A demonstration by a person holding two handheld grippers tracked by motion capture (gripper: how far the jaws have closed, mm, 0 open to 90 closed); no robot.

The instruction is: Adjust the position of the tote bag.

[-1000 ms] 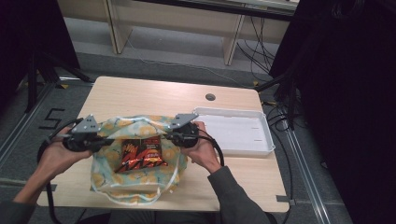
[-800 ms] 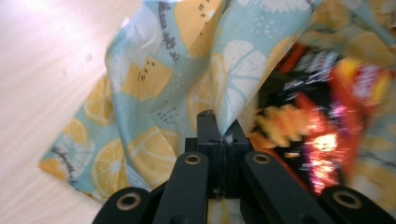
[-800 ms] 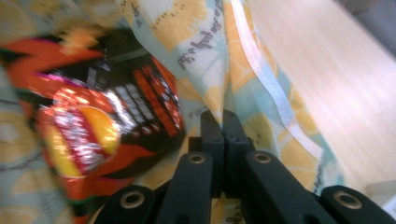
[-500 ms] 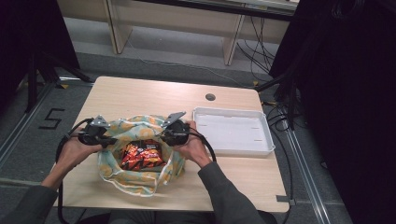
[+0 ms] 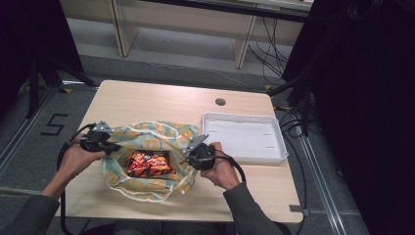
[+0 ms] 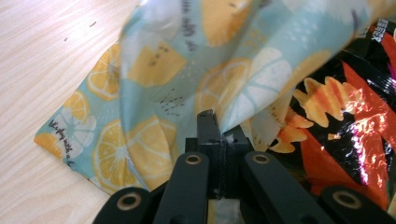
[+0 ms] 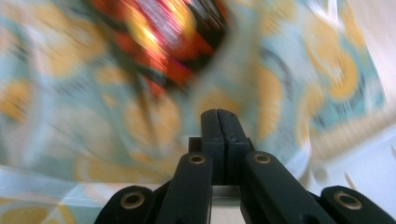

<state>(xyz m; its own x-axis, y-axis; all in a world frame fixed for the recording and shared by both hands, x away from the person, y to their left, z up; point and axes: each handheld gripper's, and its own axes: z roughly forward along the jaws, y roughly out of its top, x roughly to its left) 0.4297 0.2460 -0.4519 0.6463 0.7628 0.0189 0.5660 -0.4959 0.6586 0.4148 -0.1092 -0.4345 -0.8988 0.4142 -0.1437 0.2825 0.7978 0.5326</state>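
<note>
A cloth bag (image 5: 147, 132) printed with lemon slices lies open on the wooden table (image 5: 156, 100). Red and orange snack packets (image 5: 149, 164) lie inside it. My left gripper (image 5: 115, 146) is at the bag's left rim. In the left gripper view the jaws (image 6: 215, 123) are shut on a fold of the bag (image 6: 154, 93), with a packet (image 6: 345, 116) just to the right. My right gripper (image 5: 188, 157) sits at the bag's right edge. Its jaws (image 7: 219, 114) have just been closing and now stand together with no fabric seen between them. The bag (image 7: 116, 126) ahead of them is blurred.
An empty white tray (image 5: 280, 147) stands on the table to the right of the bag, close to my right hand. A round cable hole (image 5: 220, 102) lies behind the tray. Dark stands and cables flank the table.
The left hand came inward and settled. The right gripper left the bag's rim and swung right and nearer. The bag has sagged lower and flatter around the packets.
</note>
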